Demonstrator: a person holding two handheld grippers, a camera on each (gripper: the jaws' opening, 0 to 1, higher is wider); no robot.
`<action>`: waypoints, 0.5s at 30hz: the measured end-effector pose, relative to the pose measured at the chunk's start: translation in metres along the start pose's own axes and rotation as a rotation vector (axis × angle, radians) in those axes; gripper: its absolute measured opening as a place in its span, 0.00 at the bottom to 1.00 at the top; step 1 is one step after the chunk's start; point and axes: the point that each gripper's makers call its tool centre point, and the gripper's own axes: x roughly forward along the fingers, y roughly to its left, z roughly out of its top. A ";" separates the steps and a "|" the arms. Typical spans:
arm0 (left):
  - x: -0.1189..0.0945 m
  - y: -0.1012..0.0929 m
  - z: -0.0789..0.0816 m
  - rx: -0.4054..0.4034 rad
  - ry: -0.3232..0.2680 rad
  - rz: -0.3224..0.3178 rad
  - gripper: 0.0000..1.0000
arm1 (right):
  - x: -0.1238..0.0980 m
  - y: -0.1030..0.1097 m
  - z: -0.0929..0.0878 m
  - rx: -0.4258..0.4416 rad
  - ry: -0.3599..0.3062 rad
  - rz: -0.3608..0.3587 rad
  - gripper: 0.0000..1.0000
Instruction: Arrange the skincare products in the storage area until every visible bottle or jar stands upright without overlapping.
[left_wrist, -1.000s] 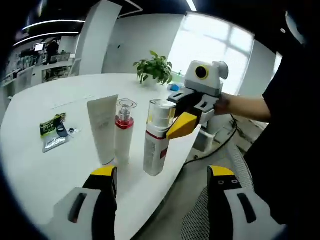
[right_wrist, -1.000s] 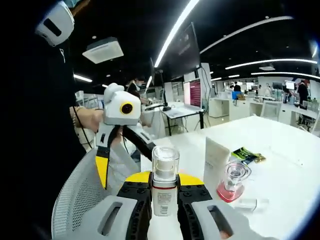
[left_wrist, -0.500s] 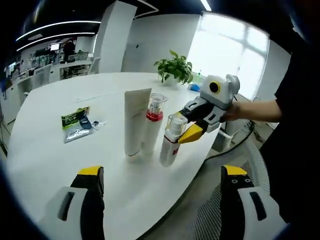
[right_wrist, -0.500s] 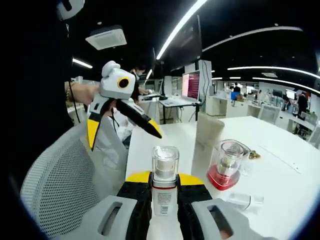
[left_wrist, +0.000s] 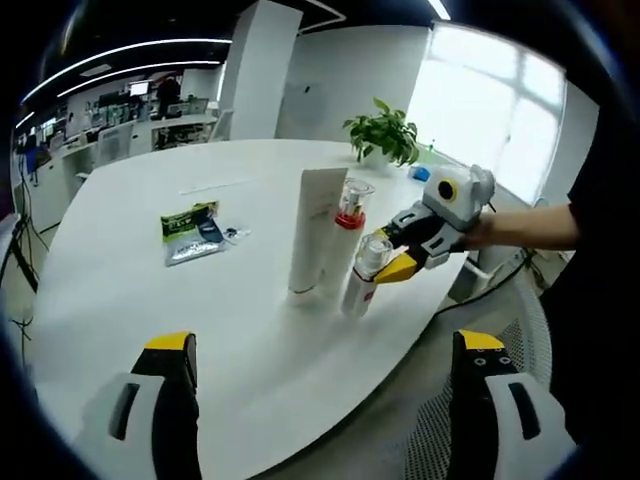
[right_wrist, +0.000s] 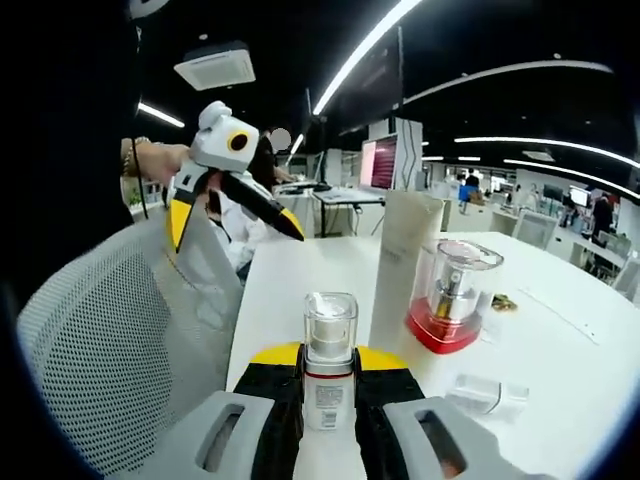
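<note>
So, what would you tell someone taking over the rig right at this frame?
Right gripper: shut on the pump bottle, upright near the table edge.
Left gripper: open, holding nothing, back off the table.
Things: white tube and red-collared bottle stand upright side by side just beyond the pump bottle. Sachets lie flat farther off, and a clear cap lies by the red-collared bottle.
Done: all three look upright.
Left: release the pump bottle clear of its neighbours and check it stands alone.

Open-plan office: desks (left_wrist: 130, 135), monitors (right_wrist: 385, 180), mesh chair (right_wrist: 95, 370).
</note>
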 end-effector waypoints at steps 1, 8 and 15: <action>-0.001 0.001 -0.001 0.000 0.002 0.003 0.99 | 0.000 0.000 -0.001 0.002 0.001 0.003 0.09; 0.000 0.002 -0.001 -0.003 0.005 0.012 0.99 | 0.002 0.000 -0.005 0.006 -0.003 0.008 0.09; 0.006 -0.002 0.001 0.001 0.007 0.000 0.99 | -0.001 0.003 -0.005 0.007 0.010 0.030 0.11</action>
